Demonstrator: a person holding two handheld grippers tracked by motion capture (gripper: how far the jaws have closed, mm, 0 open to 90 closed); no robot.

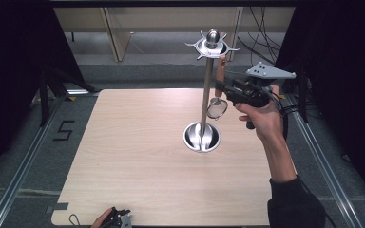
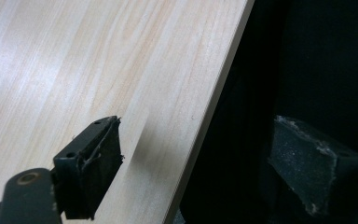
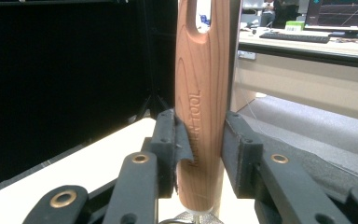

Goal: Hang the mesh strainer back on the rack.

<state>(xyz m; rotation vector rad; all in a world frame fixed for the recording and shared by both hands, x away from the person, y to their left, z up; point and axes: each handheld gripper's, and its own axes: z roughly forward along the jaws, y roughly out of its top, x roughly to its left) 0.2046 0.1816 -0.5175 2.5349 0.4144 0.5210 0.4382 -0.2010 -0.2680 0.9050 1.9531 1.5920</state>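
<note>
At the near left edge of the table (image 1: 138,156), the left gripper (image 1: 120,218) is seen low at the bottom of the high view, held in a hand whose fingers just enter the picture. Its jaws are spread wide with nothing between them: in the left gripper view one pad (image 2: 93,168) is seen over the pale wooden tabletop, while the other pad (image 2: 310,168) is seen beyond the table's edge, against the dark.

Toward the middle right of the table, a metal stand (image 1: 206,90) is set upright, with a round shiny base (image 1: 202,137) on the wood and a ring of hooks (image 1: 212,45) under a ball at the top.

Just right of the stand's pole, a small strainer (image 1: 217,107) with a wooden handle (image 3: 200,107) is held upright, handle up and mesh bowl down, clear of the tabletop. The handle's top is seen close beneath the ring of hooks; whether it touches a hook cannot be told.

Farther right, the right gripper (image 1: 224,88) is held level in a raised hand (image 1: 261,118). Its jaws are clamped on the wooden handle, one pad pressed against each side, as shown in the right gripper view.
</note>
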